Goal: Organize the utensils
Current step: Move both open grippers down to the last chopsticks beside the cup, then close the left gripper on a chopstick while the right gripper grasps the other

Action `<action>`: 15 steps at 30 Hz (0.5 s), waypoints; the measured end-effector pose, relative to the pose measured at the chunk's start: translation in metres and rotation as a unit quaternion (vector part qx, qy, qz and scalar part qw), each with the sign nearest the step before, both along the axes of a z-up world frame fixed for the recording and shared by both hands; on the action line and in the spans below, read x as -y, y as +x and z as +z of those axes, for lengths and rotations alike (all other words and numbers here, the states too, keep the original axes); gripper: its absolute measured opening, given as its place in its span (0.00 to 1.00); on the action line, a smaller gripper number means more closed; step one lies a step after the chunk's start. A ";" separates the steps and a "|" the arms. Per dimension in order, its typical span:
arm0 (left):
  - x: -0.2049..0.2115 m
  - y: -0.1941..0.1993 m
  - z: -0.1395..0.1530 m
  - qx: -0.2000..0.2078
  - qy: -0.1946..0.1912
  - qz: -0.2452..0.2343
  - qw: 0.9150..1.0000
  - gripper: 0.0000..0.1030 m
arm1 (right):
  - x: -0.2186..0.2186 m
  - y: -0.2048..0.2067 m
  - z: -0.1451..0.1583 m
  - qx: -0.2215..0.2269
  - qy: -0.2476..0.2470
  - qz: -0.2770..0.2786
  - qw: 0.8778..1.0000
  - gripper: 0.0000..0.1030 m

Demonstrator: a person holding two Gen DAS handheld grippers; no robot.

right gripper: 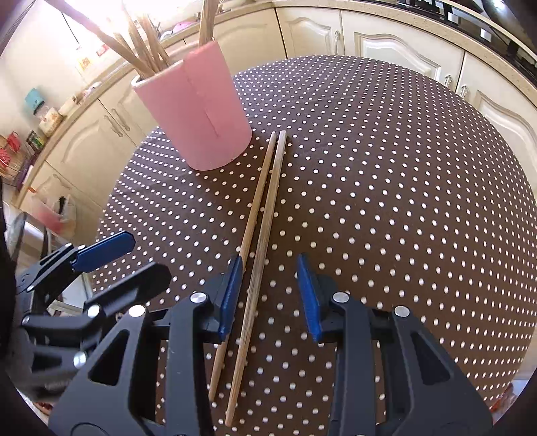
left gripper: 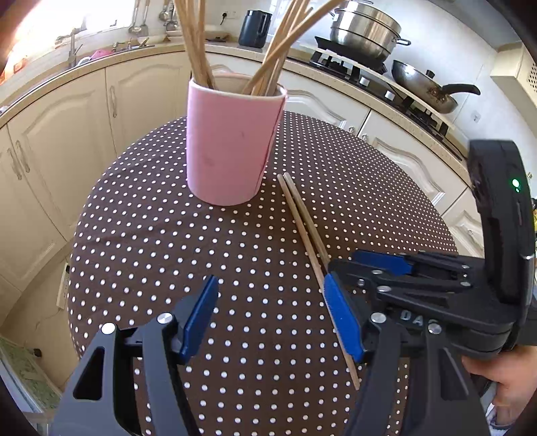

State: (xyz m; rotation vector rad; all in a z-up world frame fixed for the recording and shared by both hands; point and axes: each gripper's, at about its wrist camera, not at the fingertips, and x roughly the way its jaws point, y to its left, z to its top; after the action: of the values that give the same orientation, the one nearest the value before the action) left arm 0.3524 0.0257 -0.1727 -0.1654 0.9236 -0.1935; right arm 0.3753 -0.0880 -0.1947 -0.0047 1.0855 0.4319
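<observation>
A pink holder (left gripper: 228, 144) (right gripper: 198, 117) with several wooden chopsticks standing in it sits on the dotted brown table (left gripper: 151, 234) (right gripper: 402, 201). Two loose chopsticks (left gripper: 295, 219) (right gripper: 270, 201) lie side by side just right of the holder. My right gripper (right gripper: 270, 298) (left gripper: 349, 268) hangs low over their near ends, open. One stick runs between its blue pads (right gripper: 310, 298), untouched, and the other passes at the left pad's edge. My left gripper (left gripper: 272, 318) (right gripper: 134, 265) is open with nothing between its fingers, just left of the sticks.
Cream cabinets (left gripper: 60, 157) and a counter curve around the table's far side. A black jug (left gripper: 254, 28), a steel pot (left gripper: 364, 28) on the stove and a wok (left gripper: 423, 87) stand there. A person's hand (left gripper: 503, 372) grips the right gripper's handle.
</observation>
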 end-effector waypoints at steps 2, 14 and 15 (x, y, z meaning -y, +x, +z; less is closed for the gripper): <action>-0.001 0.004 -0.001 -0.003 -0.001 -0.001 1.000 0.63 | -0.004 0.003 -0.001 0.001 -0.013 -0.002 1.000 0.28; 0.001 0.022 -0.006 -0.009 0.014 0.002 1.000 0.63 | -0.029 0.027 -0.002 -0.010 -0.057 0.022 0.998 0.22; 0.003 0.022 -0.007 -0.008 0.019 0.002 1.000 0.63 | -0.030 0.030 -0.002 -0.012 -0.062 0.025 0.998 0.22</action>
State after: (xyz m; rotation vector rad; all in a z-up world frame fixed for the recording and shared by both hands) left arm 0.3749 0.0231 -0.1794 -0.1345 0.9424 -0.1706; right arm 0.4053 -0.0578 -0.1970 -0.1368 1.1362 0.4104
